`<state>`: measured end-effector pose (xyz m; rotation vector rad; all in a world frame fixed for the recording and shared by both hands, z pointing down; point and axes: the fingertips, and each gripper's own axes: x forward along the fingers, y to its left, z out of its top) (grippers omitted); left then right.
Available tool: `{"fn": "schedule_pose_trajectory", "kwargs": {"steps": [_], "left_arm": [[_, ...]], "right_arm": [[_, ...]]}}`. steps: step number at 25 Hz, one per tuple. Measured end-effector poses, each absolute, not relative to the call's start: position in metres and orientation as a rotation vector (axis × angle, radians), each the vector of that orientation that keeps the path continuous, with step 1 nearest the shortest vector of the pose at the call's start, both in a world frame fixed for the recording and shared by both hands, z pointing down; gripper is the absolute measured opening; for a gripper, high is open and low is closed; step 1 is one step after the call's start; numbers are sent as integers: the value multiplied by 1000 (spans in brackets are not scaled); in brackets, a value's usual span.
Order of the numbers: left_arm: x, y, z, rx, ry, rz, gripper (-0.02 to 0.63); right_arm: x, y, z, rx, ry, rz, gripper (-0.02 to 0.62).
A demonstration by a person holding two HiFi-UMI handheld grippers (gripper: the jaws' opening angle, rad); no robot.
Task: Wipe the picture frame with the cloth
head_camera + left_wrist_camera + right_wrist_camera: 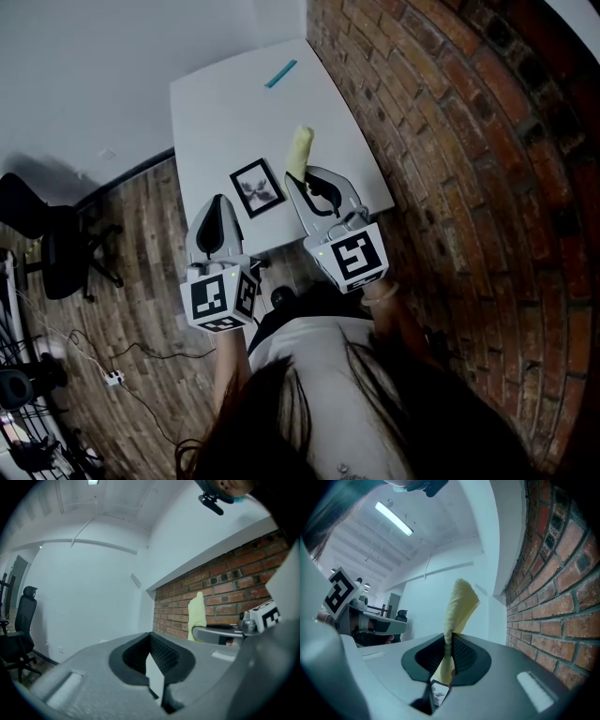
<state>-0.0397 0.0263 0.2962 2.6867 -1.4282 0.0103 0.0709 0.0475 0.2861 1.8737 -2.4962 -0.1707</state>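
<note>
Plainly, the right gripper [303,180] pinches the limp cloth [300,150] by one end; the left gripper [218,201] is pressed together, empty; the light picture frame [257,187] probably slides.

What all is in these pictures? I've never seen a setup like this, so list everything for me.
table: one, white, against the brick wall
picture frame: one, black, on the table's near part
cloth: one, pale yellow, sticking out of the right claw, right of the frame
strip: one, teal, at the table's far end; too small to identify
brick wall: one, red-brown, along the table's right side
office chair: one, black, on the floor at left
floor: wooden planks, brown
power strip: one, white, with cables, lower left
left claw: one, grey, shut, empty, left of the frame
right claw: one, grey, shut on the cloth
person: one, white top, at the bottom of the head view
</note>
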Motion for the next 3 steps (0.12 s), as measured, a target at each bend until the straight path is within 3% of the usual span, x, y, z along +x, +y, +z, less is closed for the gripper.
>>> {"fn": "schedule_pose_trajectory", "kwargs": {"steps": [3], "left_arm": [[-42,23,297,2685,-1405,6,0]], "right_arm": [[66,44,288,1876,-2489,-169,35]]}}
